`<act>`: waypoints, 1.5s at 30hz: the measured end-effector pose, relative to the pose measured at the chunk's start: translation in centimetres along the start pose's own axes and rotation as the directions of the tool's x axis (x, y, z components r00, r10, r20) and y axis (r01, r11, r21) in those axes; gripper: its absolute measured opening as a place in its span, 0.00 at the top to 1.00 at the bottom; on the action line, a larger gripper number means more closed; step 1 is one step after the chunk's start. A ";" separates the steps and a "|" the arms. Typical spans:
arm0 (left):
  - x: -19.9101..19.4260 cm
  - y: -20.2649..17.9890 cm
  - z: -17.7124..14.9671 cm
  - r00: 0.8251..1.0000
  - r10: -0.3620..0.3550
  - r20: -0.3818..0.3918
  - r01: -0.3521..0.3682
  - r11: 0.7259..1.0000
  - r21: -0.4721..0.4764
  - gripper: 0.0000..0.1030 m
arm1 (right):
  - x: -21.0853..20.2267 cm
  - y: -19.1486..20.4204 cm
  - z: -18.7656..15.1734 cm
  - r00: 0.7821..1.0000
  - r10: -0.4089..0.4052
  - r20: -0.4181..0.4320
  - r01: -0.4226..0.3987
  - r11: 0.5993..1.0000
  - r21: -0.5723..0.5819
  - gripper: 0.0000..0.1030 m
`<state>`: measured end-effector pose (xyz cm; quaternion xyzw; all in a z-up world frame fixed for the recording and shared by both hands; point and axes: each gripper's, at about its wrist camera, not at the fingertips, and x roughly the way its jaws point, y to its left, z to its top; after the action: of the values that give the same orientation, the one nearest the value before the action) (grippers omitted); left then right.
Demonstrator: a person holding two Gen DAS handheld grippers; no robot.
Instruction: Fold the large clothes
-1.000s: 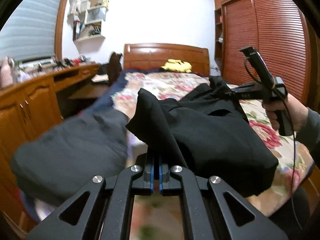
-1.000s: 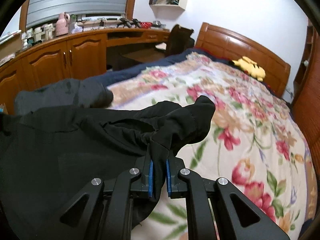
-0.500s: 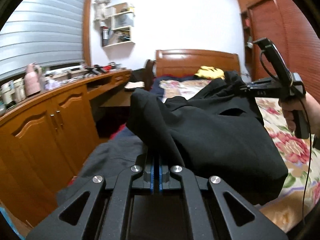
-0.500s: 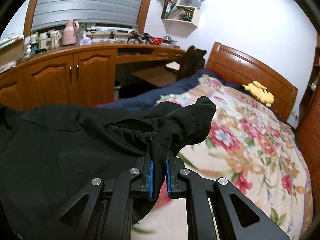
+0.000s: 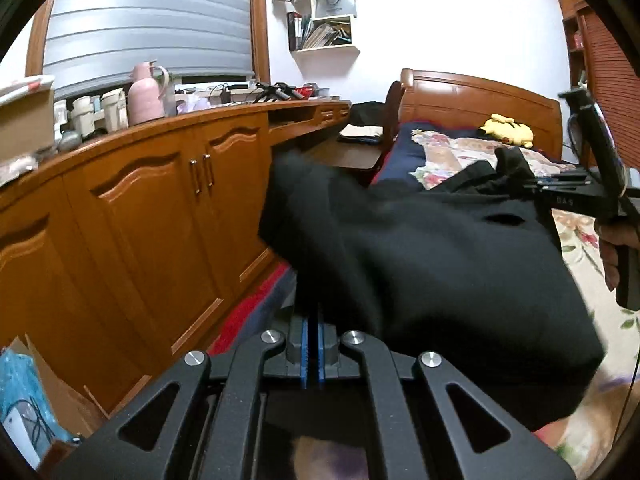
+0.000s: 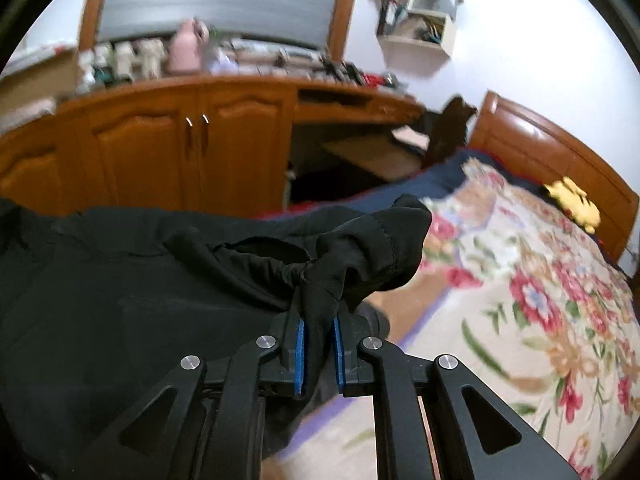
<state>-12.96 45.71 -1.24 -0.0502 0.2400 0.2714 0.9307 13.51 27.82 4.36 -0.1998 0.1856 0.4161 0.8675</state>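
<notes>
A: So, where does the bed (image 6: pixel 532 300) sit from the jaws?

B: Ahead and to the right of the right gripper's (image 6: pixel 318 344) jaws, with its floral cover showing. The wooden cabinets (image 5: pixel 152 216) fill the space ahead and left of the left gripper's (image 5: pixel 313 354) jaws.

A: And the black garment (image 5: pixel 440 264)?

B: Held up in the air between the two tools, apparently clear of the bed. Its long axis runs from one pair of jaws to the other, so it hangs as a wide sheet with its bulk sagging below that line.

A: Which hand is nearer the bed?

B: The right, I'd judge. In the left wrist view the right gripper (image 5: pixel 576 196) sits ahead and right of the left jaws, over the quilt side.

A: How are the jaws set?

B: Both are clamped on cloth. The left pair pinch a thin edge, nearly closed. The right pair hold a thicker bunched fold with a hem sticking up above them.

A: Poses?

B: Both are raised roughly level, pointing toward the cabinets and headboard (image 6: pixel 560 152). Laying the garment flat would likely mean swinging right and down toward the bed.
</notes>
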 end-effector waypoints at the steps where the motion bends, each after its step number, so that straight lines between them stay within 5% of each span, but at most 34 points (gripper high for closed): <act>1: -0.1 -0.1 -0.3 1.000 0.001 0.000 -0.001 1.000 -0.001 0.97 | 0.6 -0.4 -0.8 1.000 -0.010 -0.013 0.010 1.000 0.016 0.87; 9: -0.6 -0.4 0.4 1.000 0.007 -0.005 -0.007 1.000 -0.012 0.91 | -0.6 -4.1 -3.8 1.000 0.016 0.001 -0.016 0.994 0.104 0.72; 14: -2.2 0.0 0.4 1.000 -0.001 0.023 0.002 1.000 -0.025 0.34 | -2.6 -2.4 -4.1 0.998 0.050 0.048 -0.054 0.995 0.086 0.56; 21: -4.6 0.1 1.6 0.998 0.020 0.051 -0.020 1.000 -0.008 0.18 | -5.8 1.6 -5.1 0.959 0.272 0.080 -0.276 0.960 0.037 0.56; 24: -5.2 0.5 1.9 0.998 0.001 0.060 0.000 1.000 -0.031 0.13 | -6.7 2.8 -5.6 0.943 0.323 0.079 -0.324 0.946 0.007 0.56; 26: -5.7 0.7 2.0 0.998 0.006 0.066 -0.003 0.999 -0.040 0.00 | -7.1 3.8 -6.2 0.940 0.331 0.077 -0.332 0.943 -0.010 0.56; 31: -6.6 1.0 2.4 0.997 0.017 0.077 -0.013 0.999 -0.049 0.00 | -5.8 5.8 -8.5 0.958 0.283 0.046 -0.281 0.959 -0.046 0.56; 45: -7.9 -3.2 2.6 0.997 -0.016 0.073 0.017 1.000 -0.014 0.00 | -10.2 5.9 -10.0 0.962 0.261 0.075 -0.260 0.965 -0.025 0.55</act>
<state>-16.00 39.82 4.64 -0.0493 0.2033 0.2672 0.9407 1.24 19.58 -0.30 -0.1639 0.1731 0.5355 0.8102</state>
